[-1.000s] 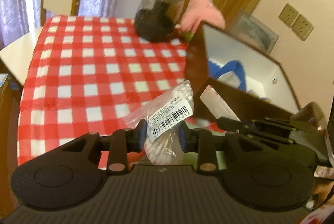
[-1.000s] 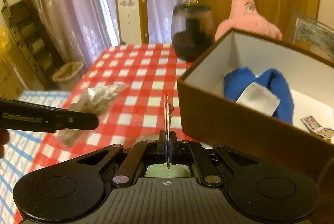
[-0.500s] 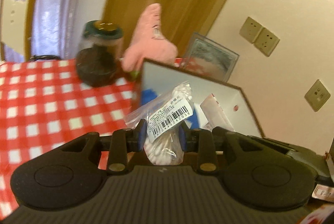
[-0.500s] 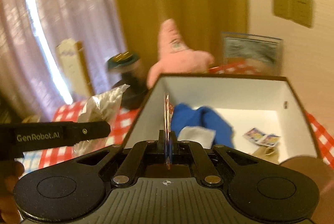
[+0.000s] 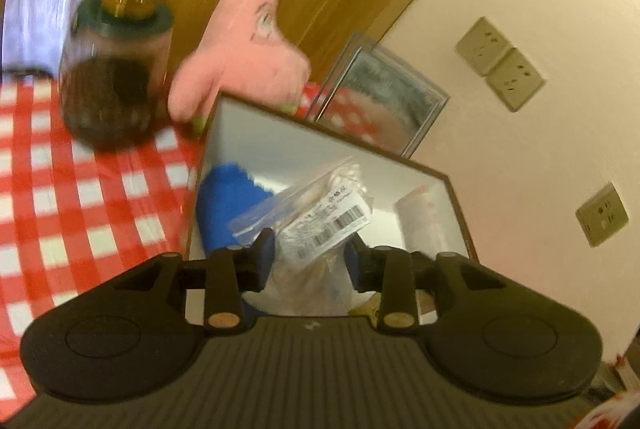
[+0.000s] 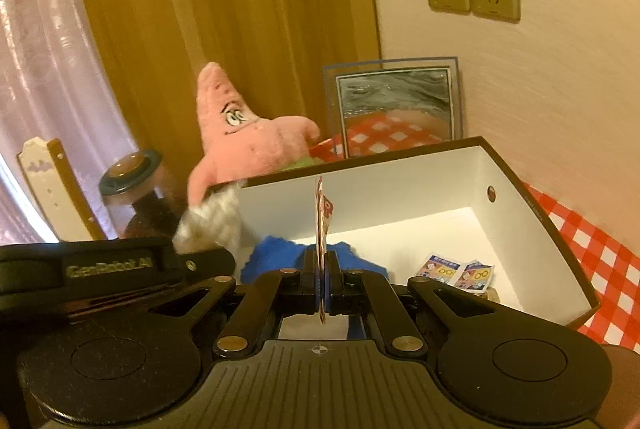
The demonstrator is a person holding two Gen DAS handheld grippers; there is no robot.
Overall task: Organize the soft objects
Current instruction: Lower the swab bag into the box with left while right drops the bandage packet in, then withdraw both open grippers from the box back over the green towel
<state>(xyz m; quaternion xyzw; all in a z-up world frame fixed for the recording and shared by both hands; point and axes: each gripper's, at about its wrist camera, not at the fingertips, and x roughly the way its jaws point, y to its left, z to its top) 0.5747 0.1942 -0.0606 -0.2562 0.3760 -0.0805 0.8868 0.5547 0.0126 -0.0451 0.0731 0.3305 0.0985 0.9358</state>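
Note:
My left gripper (image 5: 310, 253) hangs over the brown box with white inside (image 5: 320, 131). Its jaws are opening, and its pads still touch a clear plastic bag of white cotton pieces with a barcode label (image 5: 320, 225). From the right wrist, that bag (image 6: 212, 221) shows at the box's left wall (image 6: 400, 155). My right gripper (image 6: 322, 285) is shut on a thin red-and-white packet (image 6: 321, 213), held edge-on over the box. A blue cloth (image 5: 224, 197) (image 6: 276, 253) and small printed packets (image 6: 456, 271) lie inside the box.
A pink star plush (image 6: 244, 141) leans behind the box, next to a dark jar with a green lid (image 5: 116, 77). A framed picture (image 6: 396, 105) stands against the wall. The red-and-white checked tablecloth (image 5: 80, 209) spreads left of the box. A chair back (image 6: 52, 189) stands at the far left.
Both grippers have swung from above the tablecloth to above the box, each with its load. The left jaws stand slightly wider around the bag.

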